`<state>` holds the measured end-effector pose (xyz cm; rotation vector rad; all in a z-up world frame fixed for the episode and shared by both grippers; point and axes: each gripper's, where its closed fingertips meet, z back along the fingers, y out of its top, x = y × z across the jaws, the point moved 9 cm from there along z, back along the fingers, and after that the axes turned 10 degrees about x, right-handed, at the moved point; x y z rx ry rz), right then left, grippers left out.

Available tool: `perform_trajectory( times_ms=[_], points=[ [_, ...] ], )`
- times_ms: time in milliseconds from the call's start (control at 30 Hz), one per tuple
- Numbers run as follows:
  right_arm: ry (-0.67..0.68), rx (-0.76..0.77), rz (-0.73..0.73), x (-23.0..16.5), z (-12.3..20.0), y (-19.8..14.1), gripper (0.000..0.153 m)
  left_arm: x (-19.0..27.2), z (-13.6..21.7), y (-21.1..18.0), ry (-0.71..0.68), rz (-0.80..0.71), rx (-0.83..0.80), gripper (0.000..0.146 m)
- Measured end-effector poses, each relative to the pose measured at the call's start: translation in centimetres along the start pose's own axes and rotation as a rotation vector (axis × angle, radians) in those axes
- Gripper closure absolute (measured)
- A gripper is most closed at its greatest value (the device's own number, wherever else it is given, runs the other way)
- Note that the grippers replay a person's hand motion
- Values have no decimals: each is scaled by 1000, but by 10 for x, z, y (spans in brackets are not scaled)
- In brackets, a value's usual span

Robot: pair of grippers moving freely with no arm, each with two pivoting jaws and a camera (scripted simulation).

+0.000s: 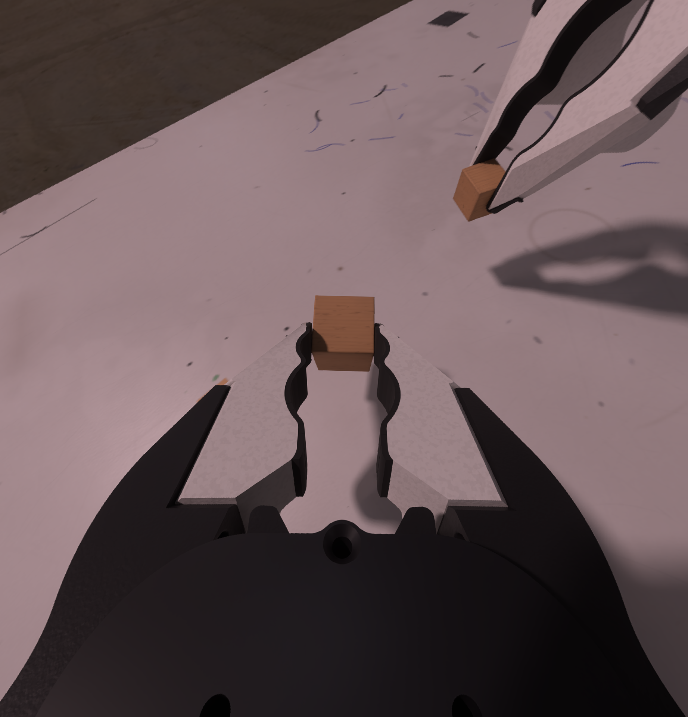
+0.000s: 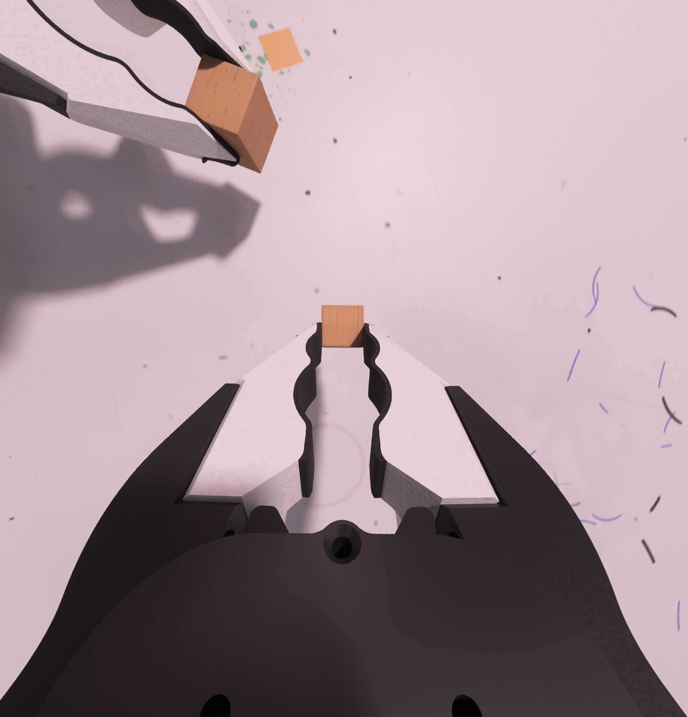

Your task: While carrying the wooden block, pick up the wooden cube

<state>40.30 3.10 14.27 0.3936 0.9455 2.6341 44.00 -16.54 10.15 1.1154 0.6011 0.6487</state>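
My left gripper (image 1: 343,330) is shut on a larger wooden block (image 1: 343,341), gripped at its fingertips above the pale table (image 1: 160,291). My right gripper (image 2: 342,325) is shut on a smaller wooden cube (image 2: 342,328), also lifted off the table. In the left wrist view the right gripper (image 1: 489,186) hangs at the upper right with the cube (image 1: 475,194) at its tips. In the right wrist view the left gripper (image 2: 226,108) comes in from the upper left with the block (image 2: 233,112). Both cast shadows on the table below.
A flat orange square mark (image 2: 280,48) with green specks lies on the table beyond the left gripper. The table's far edge runs diagonally, with dark floor (image 1: 101,77) past it. Blue and black scribble marks (image 2: 644,388) dot the surface.
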Motion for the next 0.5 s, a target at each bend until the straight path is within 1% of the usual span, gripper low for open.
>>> perform_trajectory(
  times_ms=[100,200,267,300,400,433,500],
  points=[
    [30,22,17,10,-10,13,132,-17,5,-5,77,36,-33,115],
    [82,75,40,26,-21,37,132,-44,14,-13,163,141,-55,115],
    [107,86,87,40,-34,56,132,-62,23,-17,220,202,-50,115],
    [120,82,113,47,-42,65,132,-70,27,-19,260,204,-52,115],
    [170,58,188,71,-73,88,132,-85,36,-26,381,129,-83,115],
    [187,46,208,78,-85,94,132,-89,38,-28,401,119,-89,115],
    [229,18,241,90,-107,103,132,-94,41,-32,421,147,-90,115]
  ],
)
